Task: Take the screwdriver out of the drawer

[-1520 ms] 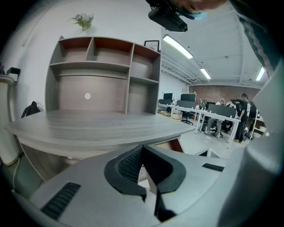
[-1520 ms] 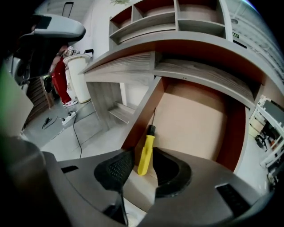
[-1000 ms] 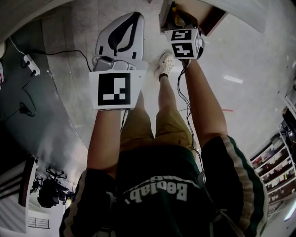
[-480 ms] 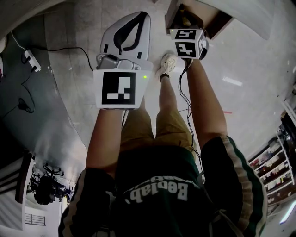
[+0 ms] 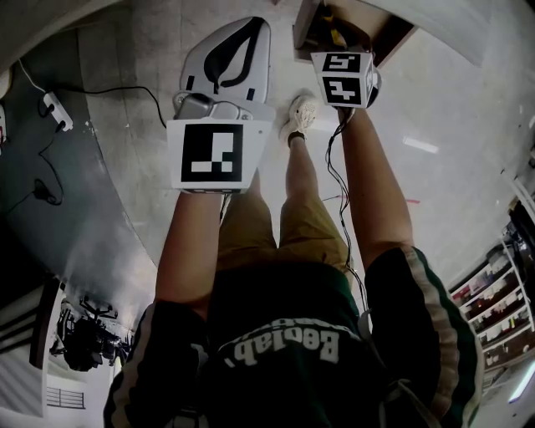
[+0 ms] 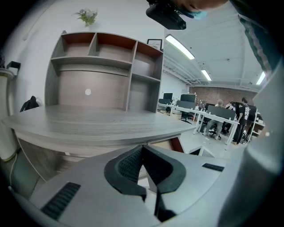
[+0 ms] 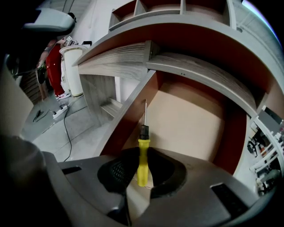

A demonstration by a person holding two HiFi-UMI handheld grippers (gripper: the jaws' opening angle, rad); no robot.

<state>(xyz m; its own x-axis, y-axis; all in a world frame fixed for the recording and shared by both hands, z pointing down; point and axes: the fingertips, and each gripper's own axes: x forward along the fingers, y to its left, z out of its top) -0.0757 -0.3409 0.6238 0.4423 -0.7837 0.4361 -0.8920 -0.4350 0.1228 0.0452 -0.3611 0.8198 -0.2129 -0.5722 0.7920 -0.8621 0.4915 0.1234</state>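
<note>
A screwdriver [image 7: 143, 155] with a yellow handle and a thin metal shaft lies in the open drawer [image 7: 133, 119], pointing toward its back along the left wall. My right gripper [image 7: 142, 153] reaches down into the drawer. Its jaws have just been closing, and the pads now sit against both sides of the yellow handle. From the head view the right gripper [image 5: 334, 38] is mostly hidden behind its marker cube, above the drawer [image 5: 384, 38]. My left gripper [image 5: 255, 25] hangs over the floor, left of the drawer, its tips together and holding nothing. In its own view the left gripper [image 6: 142, 148] faces the desk.
The curved grey desk [image 6: 97, 124] carries a shelf unit [image 6: 106, 71]. A power strip [image 5: 52, 109] with cables lies on the floor at the left. My shoe [image 5: 299, 113] stands below the drawer. A white bin [image 7: 73, 66] stands beside the desk. People sit at distant tables [image 6: 217, 119].
Both hands stay about where they were in the head view; only the picture shifts slightly. The jaws themselves are hidden behind the cubes there.
</note>
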